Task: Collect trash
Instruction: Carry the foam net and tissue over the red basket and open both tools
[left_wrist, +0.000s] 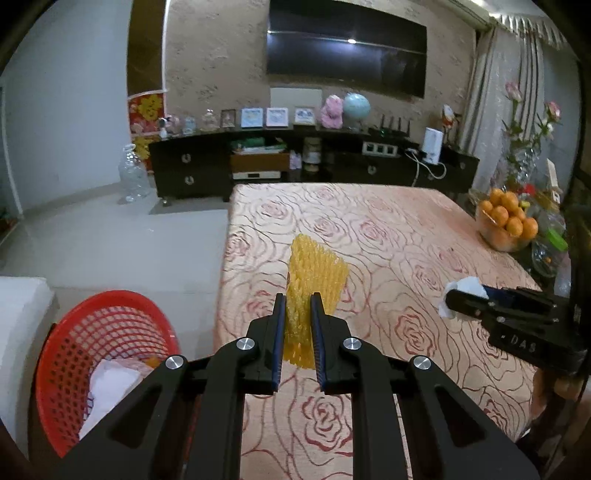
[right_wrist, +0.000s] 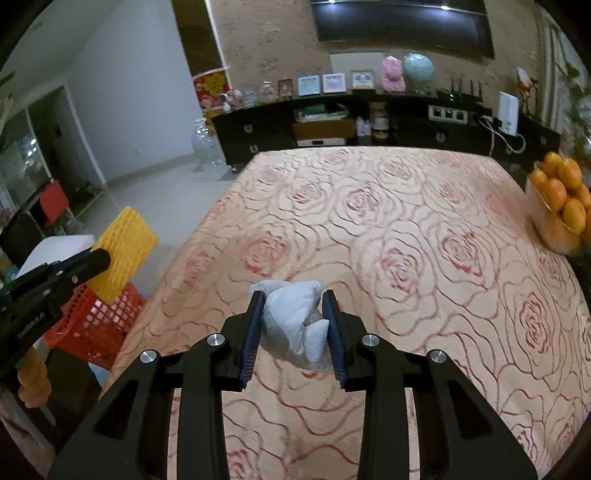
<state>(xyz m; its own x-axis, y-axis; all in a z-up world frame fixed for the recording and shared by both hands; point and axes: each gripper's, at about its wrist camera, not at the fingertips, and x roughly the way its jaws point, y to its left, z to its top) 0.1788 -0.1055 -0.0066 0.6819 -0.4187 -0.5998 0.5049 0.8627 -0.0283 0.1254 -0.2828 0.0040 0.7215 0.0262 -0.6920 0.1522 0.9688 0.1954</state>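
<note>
My left gripper (left_wrist: 298, 301) is shut on a yellow foam fruit net (left_wrist: 314, 273), held above the near left part of the rose-patterned table (left_wrist: 388, 229). The net (right_wrist: 123, 251) and that gripper (right_wrist: 101, 260) also show at the left of the right wrist view, over the red basket (right_wrist: 98, 314). My right gripper (right_wrist: 293, 297) is shut on a crumpled white tissue wad (right_wrist: 295, 317) above the table. In the left wrist view it (left_wrist: 448, 295) enters from the right with the white wad (left_wrist: 467, 286) at its tips. The red mesh basket (left_wrist: 85, 332) stands beside the table's left edge, with white paper inside.
A glass bowl of oranges (left_wrist: 506, 221) sits at the table's right edge, with vases and flowers (left_wrist: 524, 147) behind. A dark TV cabinet (left_wrist: 295, 162) runs along the far wall. A large clear bottle (left_wrist: 133, 177) stands on the tiled floor. A white seat (left_wrist: 18, 314) is left of the basket.
</note>
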